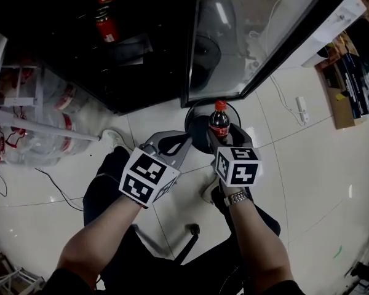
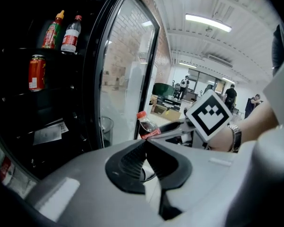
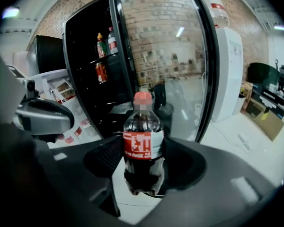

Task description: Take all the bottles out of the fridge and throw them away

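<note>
The right hand-held gripper (image 1: 220, 137) is clamping the cola bottle (image 1: 219, 123) round its label, jaws standing wide on the body, bottle upright. The left hand-held gripper (image 1: 174, 144) is sitting just beside it with jaw tips together, holding nothing. Both are hanging over the black trash bin (image 1: 188, 125), which is standing on the floor at the foot of the open fridge (image 1: 141, 60), just beside its glass door (image 1: 246, 35).

Risks, judging from this:
- The bottle is looking off-centre over the bin, nearer its right rim. Letting go here could be clipping the rim, with the bottle bouncing out and rolling across the floor.
- The body is round and smooth, and the pads are only gripping the label band. Any tilt could be twisting it loose before it is over the opening.
- The left hand-held gripper is crowding the drop zone and could be knocking the bottle or the bin.

Two bottles (image 2: 72, 34) and a can (image 2: 36, 72) are waiting on the fridge shelves, so the task is looking far from finished.
</note>
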`<state>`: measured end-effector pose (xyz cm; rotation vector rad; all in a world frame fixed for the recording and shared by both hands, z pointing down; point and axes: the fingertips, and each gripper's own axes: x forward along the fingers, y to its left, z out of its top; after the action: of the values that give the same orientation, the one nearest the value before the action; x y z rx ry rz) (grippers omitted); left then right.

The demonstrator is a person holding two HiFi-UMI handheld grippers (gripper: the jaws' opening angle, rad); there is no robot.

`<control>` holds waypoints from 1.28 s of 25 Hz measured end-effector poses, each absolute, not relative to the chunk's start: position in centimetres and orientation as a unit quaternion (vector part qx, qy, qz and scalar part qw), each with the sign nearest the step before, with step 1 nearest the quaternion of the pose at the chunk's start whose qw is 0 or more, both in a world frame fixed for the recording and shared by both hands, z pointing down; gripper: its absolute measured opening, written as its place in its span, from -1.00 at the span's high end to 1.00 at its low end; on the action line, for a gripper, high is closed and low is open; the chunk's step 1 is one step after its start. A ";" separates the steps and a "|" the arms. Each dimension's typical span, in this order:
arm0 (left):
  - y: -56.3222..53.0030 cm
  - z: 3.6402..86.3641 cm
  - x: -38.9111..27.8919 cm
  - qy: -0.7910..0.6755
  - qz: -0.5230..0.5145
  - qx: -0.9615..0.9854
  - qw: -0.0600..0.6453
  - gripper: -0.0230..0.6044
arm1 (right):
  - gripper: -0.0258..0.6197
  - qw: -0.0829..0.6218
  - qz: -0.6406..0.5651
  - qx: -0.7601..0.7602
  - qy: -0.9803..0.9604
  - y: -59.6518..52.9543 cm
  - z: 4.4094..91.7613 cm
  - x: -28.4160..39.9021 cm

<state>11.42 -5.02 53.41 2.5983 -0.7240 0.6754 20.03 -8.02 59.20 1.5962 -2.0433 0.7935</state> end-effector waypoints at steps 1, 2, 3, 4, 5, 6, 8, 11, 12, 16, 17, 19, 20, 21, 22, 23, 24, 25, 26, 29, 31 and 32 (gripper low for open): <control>-5.2 54.0 11.6 -0.255 0.242 0.918 0.182 0.92 | 0.09 0.213 0.293 0.576 -0.733 -8.2 60.1 20.2; -5.4 54.5 11.8 -0.253 0.244 0.918 0.185 0.92 | 0.09 0.213 0.298 0.577 -0.730 -8.4 60.8 20.3; -5.5 55.0 11.9 -0.252 0.247 0.917 0.188 0.92 | 0.09 0.213 0.303 0.577 -0.728 -8.5 61.5 20.5; -5.7 55.5 12.0 -0.251 0.251 0.915 0.191 0.92 | 0.09 0.213 0.308 0.578 -0.725 -8.7 62.2 20.6; -5.8 55.9 12.0 -0.250 0.255 0.914 0.194 0.92 | 0.09 0.213 0.312 0.579 -0.722 -8.8 62.8 20.7; -5.9 56.3 12.0 -0.249 0.258 0.912 0.197 0.91 | 0.09 0.214 0.317 0.580 -0.720 -8.9 63.3 20.8; -6.1 56.9 12.1 -0.247 0.258 0.912 0.200 0.92 | 0.09 0.215 0.324 0.582 -0.714 -8.9 64.2 20.9; -6.3 57.3 12.1 -0.245 0.260 0.912 0.201 0.91 | 0.32 0.210 0.312 0.594 -0.712 -9.5 63.9 21.4; -6.5 57.4 12.0 -0.246 0.261 0.912 0.201 0.92 | 0.34 0.206 0.304 0.598 -0.713 -9.9 63.4 21.5; -6.9 56.9 12.1 -0.247 0.258 0.912 0.200 0.92 | 0.34 0.195 0.298 0.603 -0.714 -10.6 62.1 21.9; -7.0 56.7 12.1 -0.247 0.257 0.913 0.199 0.91 | 0.34 0.196 0.298 0.604 -0.713 -10.6 62.0 22.0; -7.1 56.4 12.0 -0.247 0.256 0.913 0.198 0.92 | 0.34 0.196 0.296 0.606 -0.712 -10.6 61.7 22.2; -7.0 56.2 11.9 -0.248 0.255 0.913 0.197 0.92 | 0.34 0.195 0.295 0.606 -0.712 -10.6 61.5 22.3; -7.0 56.1 11.9 -0.249 0.255 0.914 0.197 0.92 | 0.34 0.194 0.294 0.607 -0.712 -10.6 61.2 22.3; -6.9 55.9 11.8 -0.250 0.254 0.914 0.196 0.92 | 0.34 0.193 0.292 0.607 -0.713 -10.6 60.9 22.2; -6.9 55.6 11.8 -0.250 0.253 0.914 0.194 0.92 | 0.34 0.192 0.290 0.607 -0.714 -10.6 60.5 22.1; -6.9 55.3 11.8 -0.251 0.252 0.915 0.192 0.92 | 0.34 0.191 0.287 0.607 -0.716 -10.6 60.1 22.0; -6.9 55.0 11.7 -0.252 0.250 0.915 0.190 0.92 | 0.34 0.190 0.285 0.607 -0.717 -10.6 59.7 21.9; -6.9 54.6 11.7 -0.253 0.248 0.916 0.188 0.92 | 0.34 0.190 0.282 0.606 -0.719 -10.6 59.2 21.8; -7.0 53.4 11.5 -0.257 0.242 0.918 0.181 0.92 | 0.34 0.187 0.271 0.603 -0.726 -10.5 57.8 21.2; -7.1 52.5 11.2 -0.260 0.238 0.919 0.176 0.92 | 0.34 0.185 0.264 0.602 -0.730 -10.5 56.7 20.8; -7.3 52.1 11.1 -0.262 0.236 0.920 0.173 0.91 | 0.34 0.183 0.261 0.601 -0.733 -10.6 56.1 20.5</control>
<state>11.08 -7.26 52.05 2.6079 -0.7427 0.6698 20.53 -10.56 56.10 1.6967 -2.0672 0.7362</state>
